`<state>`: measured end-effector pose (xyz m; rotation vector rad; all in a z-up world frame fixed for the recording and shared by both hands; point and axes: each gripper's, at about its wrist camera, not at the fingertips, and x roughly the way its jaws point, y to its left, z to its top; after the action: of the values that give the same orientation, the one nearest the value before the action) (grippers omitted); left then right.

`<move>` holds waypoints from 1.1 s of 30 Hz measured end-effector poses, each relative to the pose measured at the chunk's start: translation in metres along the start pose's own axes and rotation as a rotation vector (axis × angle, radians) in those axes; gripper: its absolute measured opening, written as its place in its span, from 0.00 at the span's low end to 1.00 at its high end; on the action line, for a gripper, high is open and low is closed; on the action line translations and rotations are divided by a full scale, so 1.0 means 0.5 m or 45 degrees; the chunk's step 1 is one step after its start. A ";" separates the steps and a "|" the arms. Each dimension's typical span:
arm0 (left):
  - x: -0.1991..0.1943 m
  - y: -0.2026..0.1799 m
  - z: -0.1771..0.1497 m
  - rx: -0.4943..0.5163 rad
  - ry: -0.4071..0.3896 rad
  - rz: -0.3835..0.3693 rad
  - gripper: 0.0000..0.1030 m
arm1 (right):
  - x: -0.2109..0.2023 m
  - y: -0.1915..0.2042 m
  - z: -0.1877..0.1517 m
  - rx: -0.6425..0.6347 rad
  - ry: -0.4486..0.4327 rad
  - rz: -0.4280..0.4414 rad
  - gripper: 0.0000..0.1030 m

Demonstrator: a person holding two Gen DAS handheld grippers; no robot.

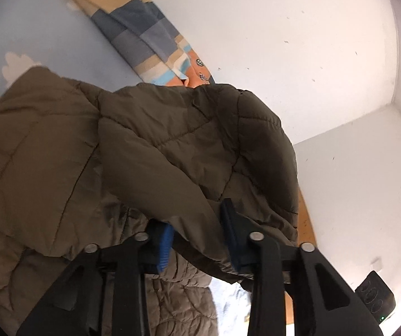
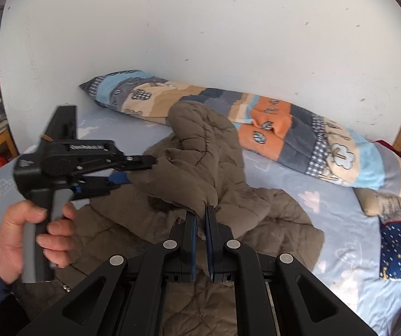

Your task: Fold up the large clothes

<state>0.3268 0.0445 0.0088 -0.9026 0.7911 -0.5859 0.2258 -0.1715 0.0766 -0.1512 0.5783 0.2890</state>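
At the far left of the right wrist view, a person's hand [image 2: 29, 232] grips the grey handle of the left gripper [image 2: 133, 168], whose blue-padded fingers are clamped on a fold of the olive-brown quilted puffer jacket [image 2: 200, 151]. No earlier picture is given, so only the grip itself shows. The jacket lies heaped in the middle of the bed with the pale blue cloud-print sheet [image 2: 326, 204], part of it lifted into a hump. In the foreground the right gripper [image 2: 201, 218] is pinched together on a thin edge of the same jacket. Behind, along the white wall [image 2: 228, 28], stretches a rolled patchwork quilt of blue, orange and cream [image 2: 284, 128].
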 end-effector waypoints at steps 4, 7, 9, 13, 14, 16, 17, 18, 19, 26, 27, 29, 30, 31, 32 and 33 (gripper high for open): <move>-0.048 -0.022 -0.026 0.086 -0.023 0.117 0.23 | 0.006 0.012 -0.038 0.010 0.014 -0.078 0.06; -0.070 -0.011 -0.053 0.116 -0.030 0.219 0.23 | 0.032 0.029 -0.072 -0.003 0.064 -0.114 0.06; -0.072 0.009 -0.069 0.116 -0.022 0.287 0.23 | 0.062 0.032 -0.096 -0.017 0.109 -0.134 0.06; -0.047 0.055 -0.078 0.122 0.007 0.424 0.22 | 0.151 0.020 -0.149 -0.064 0.200 -0.279 0.06; -0.047 0.064 -0.080 0.125 0.013 0.460 0.22 | 0.166 0.019 -0.163 -0.082 0.219 -0.326 0.06; -0.030 0.088 -0.082 0.109 0.061 0.517 0.20 | 0.203 0.009 -0.186 -0.126 0.269 -0.403 0.06; -0.025 0.098 -0.086 0.094 0.082 0.529 0.20 | 0.211 0.005 -0.194 -0.123 0.284 -0.415 0.06; -0.020 0.104 -0.087 0.087 0.093 0.545 0.20 | 0.220 0.001 -0.199 -0.126 0.295 -0.410 0.07; -0.017 0.106 -0.088 0.086 0.096 0.550 0.20 | 0.228 -0.002 -0.203 -0.138 0.307 -0.410 0.07; -0.037 0.044 -0.073 0.270 -0.057 0.606 0.20 | 0.225 -0.004 -0.209 -0.181 0.321 -0.407 0.16; -0.035 0.032 -0.070 0.318 -0.070 0.613 0.20 | 0.217 -0.004 -0.206 -0.180 0.321 -0.391 0.25; -0.030 0.012 -0.068 0.388 -0.086 0.626 0.20 | 0.188 -0.001 -0.201 -0.165 0.307 -0.341 0.42; -0.027 0.006 -0.066 0.414 -0.091 0.629 0.20 | 0.172 -0.002 -0.197 -0.157 0.282 -0.325 0.47; -0.021 -0.001 -0.065 0.439 -0.087 0.634 0.20 | 0.145 -0.004 -0.188 -0.145 0.245 -0.296 0.47; -0.009 -0.010 -0.062 0.462 -0.082 0.630 0.20 | 0.128 -0.003 -0.182 -0.136 0.223 -0.264 0.48; -0.001 -0.016 -0.063 0.488 -0.077 0.628 0.21 | 0.105 -0.008 -0.171 -0.113 0.183 -0.221 0.48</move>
<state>0.3004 0.0264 0.0041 -0.3494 0.7769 -0.2576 0.2249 -0.1823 -0.0234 -0.3077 0.6906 0.1359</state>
